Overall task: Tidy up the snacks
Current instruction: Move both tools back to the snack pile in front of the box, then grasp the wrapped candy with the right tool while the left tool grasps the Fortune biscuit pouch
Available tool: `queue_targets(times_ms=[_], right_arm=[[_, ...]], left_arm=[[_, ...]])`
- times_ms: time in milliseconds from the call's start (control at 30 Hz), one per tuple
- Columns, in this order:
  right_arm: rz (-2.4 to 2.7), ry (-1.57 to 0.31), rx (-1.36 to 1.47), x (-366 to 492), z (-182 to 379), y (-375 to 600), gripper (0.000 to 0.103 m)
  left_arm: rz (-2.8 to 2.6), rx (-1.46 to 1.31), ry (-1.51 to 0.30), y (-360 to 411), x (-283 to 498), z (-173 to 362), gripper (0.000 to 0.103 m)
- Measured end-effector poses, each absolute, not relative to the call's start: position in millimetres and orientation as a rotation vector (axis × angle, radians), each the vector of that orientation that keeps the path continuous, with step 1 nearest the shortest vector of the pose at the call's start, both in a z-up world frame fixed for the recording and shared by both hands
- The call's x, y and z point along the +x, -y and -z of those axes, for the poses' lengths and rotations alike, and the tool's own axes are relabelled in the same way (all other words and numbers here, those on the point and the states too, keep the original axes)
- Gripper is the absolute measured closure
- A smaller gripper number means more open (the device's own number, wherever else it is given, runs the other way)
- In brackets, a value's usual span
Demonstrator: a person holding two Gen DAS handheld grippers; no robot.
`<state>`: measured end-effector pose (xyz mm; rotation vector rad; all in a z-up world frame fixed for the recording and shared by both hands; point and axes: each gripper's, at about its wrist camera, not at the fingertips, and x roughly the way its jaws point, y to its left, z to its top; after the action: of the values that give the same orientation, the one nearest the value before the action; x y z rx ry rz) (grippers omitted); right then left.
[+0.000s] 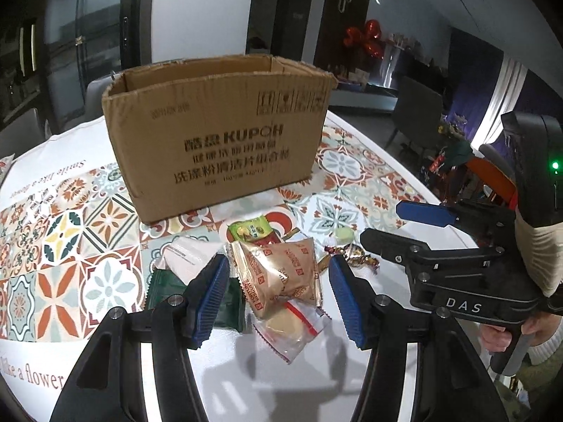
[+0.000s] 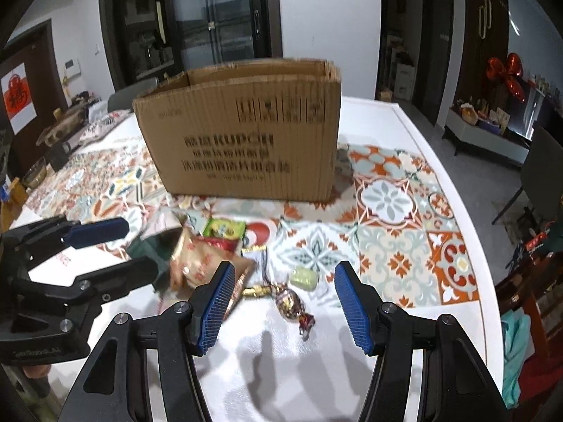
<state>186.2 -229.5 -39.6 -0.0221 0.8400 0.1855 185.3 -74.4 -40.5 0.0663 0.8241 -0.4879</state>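
Note:
A pile of snacks lies on the patterned tablecloth in front of an open cardboard box. My left gripper is open and hovers over a beige packet and a clear red-edged packet, its pads apart from both. A green packet and a dark green packet lie beside them. My right gripper is open above a gold-wrapped candy, with a pale green candy just beyond. Each gripper shows in the other's view: the right gripper and the left gripper.
The white table curves away to the right, with dark chairs beyond its edge. Bowls and clutter sit at the far left of the table. A person's hand holds the right gripper's handle.

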Motion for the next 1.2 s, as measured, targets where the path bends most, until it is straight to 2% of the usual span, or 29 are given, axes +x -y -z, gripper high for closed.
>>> queue_targets(times_ms=[633, 900, 1033, 1067, 1133, 1200], right_arm=[[-0.214, -0.981, 0.001, 207.3, 85.7, 228.8, 0.043], [-0.229, -1.011, 0.014, 211.4, 95.9, 226.1, 0.049], [-0.229, -1.017, 0.023, 214.1, 98.9, 226.2, 0.056], [-0.227, -1.018, 0.026, 214.8, 99.6, 226.2, 0.058], [-0.226, -1.016, 0.033, 215.2, 100.5, 225.8, 0.063], [-0.221, -1.017, 0.028, 215.1, 100.8, 224.8, 0.076]], left_arm=[[0.515, 0.000, -0.956, 78.5, 219.3, 85.6, 0.046], [0.523, -0.035, -0.983, 79.3, 224.7, 93.6, 0.047], [0.532, -0.050, -0.989, 80.0, 224.3, 95.5, 0.051], [0.536, -0.052, -0.992, 80.1, 223.7, 96.1, 0.057], [0.539, -0.058, -0.994, 79.7, 222.8, 95.5, 0.059], [0.534, -0.061, -0.995, 79.2, 221.8, 95.4, 0.060]])
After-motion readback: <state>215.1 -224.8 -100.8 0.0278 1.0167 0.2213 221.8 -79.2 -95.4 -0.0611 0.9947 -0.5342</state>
